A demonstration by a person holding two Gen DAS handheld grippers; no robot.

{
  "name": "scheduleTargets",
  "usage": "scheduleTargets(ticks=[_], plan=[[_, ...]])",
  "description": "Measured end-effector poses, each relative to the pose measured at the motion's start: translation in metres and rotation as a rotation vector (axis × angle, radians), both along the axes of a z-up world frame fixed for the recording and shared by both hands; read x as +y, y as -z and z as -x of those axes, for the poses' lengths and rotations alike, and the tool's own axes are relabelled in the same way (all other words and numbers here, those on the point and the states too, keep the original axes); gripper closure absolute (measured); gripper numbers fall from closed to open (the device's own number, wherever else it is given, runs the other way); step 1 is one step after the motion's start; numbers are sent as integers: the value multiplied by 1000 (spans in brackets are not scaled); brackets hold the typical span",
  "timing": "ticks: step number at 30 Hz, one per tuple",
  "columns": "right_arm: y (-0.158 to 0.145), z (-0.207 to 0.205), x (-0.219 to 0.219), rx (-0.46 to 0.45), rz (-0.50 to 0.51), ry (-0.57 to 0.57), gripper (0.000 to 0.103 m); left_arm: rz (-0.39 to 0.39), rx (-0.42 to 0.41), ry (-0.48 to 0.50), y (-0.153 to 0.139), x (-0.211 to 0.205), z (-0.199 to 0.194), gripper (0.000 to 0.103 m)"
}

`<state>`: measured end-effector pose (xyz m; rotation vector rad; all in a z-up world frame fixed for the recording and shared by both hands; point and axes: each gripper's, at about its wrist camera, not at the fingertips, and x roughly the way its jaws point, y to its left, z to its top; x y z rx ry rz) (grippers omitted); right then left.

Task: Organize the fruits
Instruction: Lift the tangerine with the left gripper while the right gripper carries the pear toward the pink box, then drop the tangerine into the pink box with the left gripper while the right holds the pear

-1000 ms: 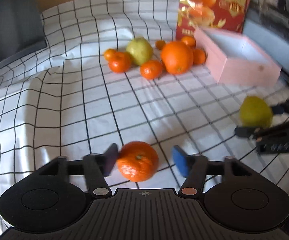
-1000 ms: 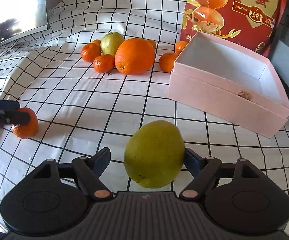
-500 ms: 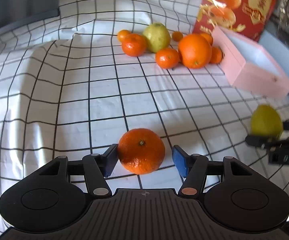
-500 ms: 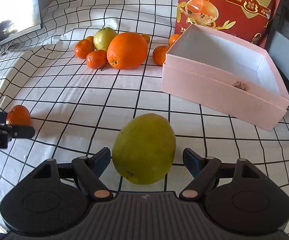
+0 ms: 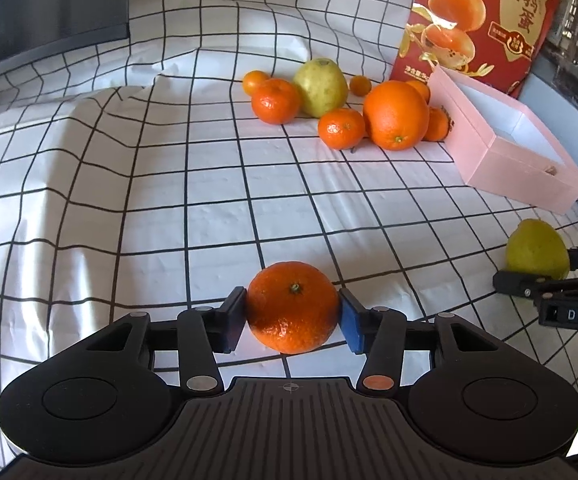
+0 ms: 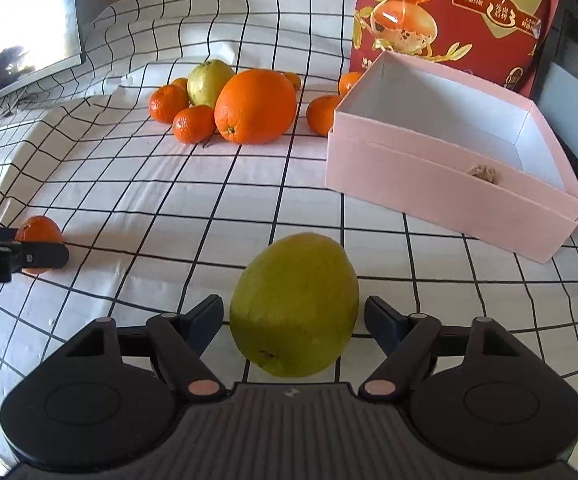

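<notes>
The left gripper (image 5: 292, 314) has both blue pads pressed against a small round orange mandarin (image 5: 292, 307), holding it near the front edge of the worktop, over the white cloth with black grid lines (image 5: 169, 200). The right gripper (image 6: 293, 320) stands wide around a large yellow-green pear-like fruit (image 6: 295, 304), its fingers close beside the fruit's sides with slim gaps showing; whether they touch I cannot tell. Toward the back of the worktop sits a heap of fruit: a big round orange (image 6: 255, 106), a pale green fruit (image 6: 209, 82) and several small mandarins (image 6: 193, 123). Just to the right of the heap lies an open pink cardboard box (image 6: 441, 188), and a red printed bag (image 6: 461, 16) stands behind it.
</notes>
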<state>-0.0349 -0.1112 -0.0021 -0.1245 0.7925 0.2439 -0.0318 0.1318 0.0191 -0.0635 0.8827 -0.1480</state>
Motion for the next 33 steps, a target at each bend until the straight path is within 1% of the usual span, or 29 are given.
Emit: scheduleTargets(ticks=[1, 2, 4, 7, 9, 12, 14, 17, 19, 20, 21, 22, 24, 26, 28, 29, 33], plan=[[0, 0, 0, 0, 2, -4, 41, -1, 1, -2, 0, 0, -1, 50], [0, -1, 1, 2, 8, -9, 43, 0, 2, -2, -1, 0, -2, 50], [-1, -2, 0, 10, 9, -20, 43, 25, 6, 13, -1, -2, -4, 50], [-2, -4, -8, 34, -35, -15, 43, 52, -4, 44, -5, -11, -8, 50], [-4, -4, -14, 31, -51, -11, 43, 92, -21, 70, -13, -22, -16, 50], [-20, -5, -25, -11, -75, -4, 43, 171, -68, 116, -40, -44, -39, 50], [-44, -10, -37, -70, -107, 11, 43, 219, -138, 170, -72, -65, -59, 50], [-96, -26, -58, -175, -148, 18, 43, 283, -238, 270, -130, -98, -93, 50], [-136, -45, -70, -241, -113, 20, 43, 297, -272, 337, -166, -123, -116, 50], [-154, -56, -76, -269, -86, 20, 43, 286, -270, 367, -178, -139, -127, 50], [-174, -69, -84, -290, -57, 20, 43, 275, -260, 384, -185, -151, -138, 50], [-188, -79, -91, -300, -38, 24, 43, 266, -259, 389, -185, -163, -148, 50], [-205, -101, -108, -315, -22, 60, 43, 241, -254, 383, -173, -182, -157, 50], [-205, -119, -125, -301, -27, 98, 43, 223, -213, 400, -149, -200, -165, 50], [-192, -137, -140, -250, -57, 134, 43, 205, -164, 429, -126, -216, -176, 50], [-183, -146, -148, -214, -76, 147, 43, 186, -135, 440, -114, -223, -183, 50], [-140, -175, -167, -53, -156, 205, 43, 100, -30, 467, -80, -243, -204, 50]])
